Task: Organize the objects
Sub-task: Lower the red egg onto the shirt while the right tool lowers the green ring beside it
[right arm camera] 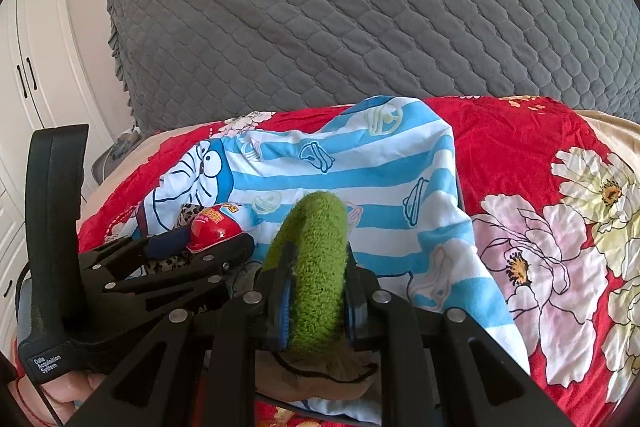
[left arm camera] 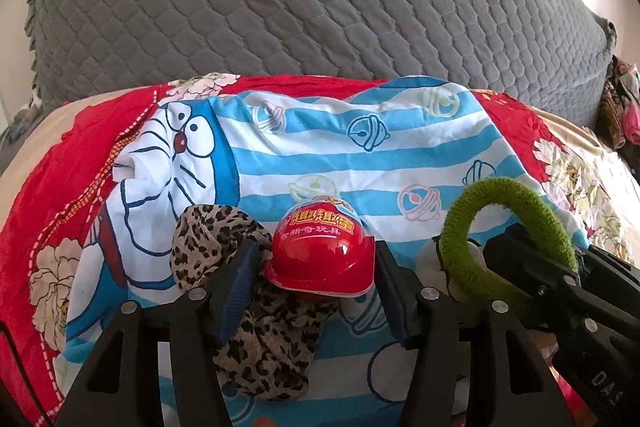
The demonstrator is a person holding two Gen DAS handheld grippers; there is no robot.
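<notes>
A red toy helmet [left arm camera: 320, 255] with yellow lettering rests on a leopard-print cloth [left arm camera: 256, 343]. My left gripper [left arm camera: 318, 267] has its fingers against both sides of the helmet, gripping it. From the right wrist view, the same left gripper [right arm camera: 208, 243] and helmet [right arm camera: 214, 227] sit low at the left. My right gripper [right arm camera: 318, 261] is shut on a fuzzy green ring [right arm camera: 316, 267], which stands upright between the blue pads. In the left wrist view the green ring [left arm camera: 460, 223] arches up at the right. A beige cloth with dark trim [right arm camera: 312, 375] lies under the ring.
Everything lies on a blue-and-white striped cartoon cloth [left arm camera: 320, 155] spread over a red floral bedspread [right arm camera: 520, 167]. A grey quilted cover [left arm camera: 280, 7] rises behind. White wardrobe doors [right arm camera: 32, 67] stand at the left, and a heap of clothes [left arm camera: 620, 107] sits at the far right.
</notes>
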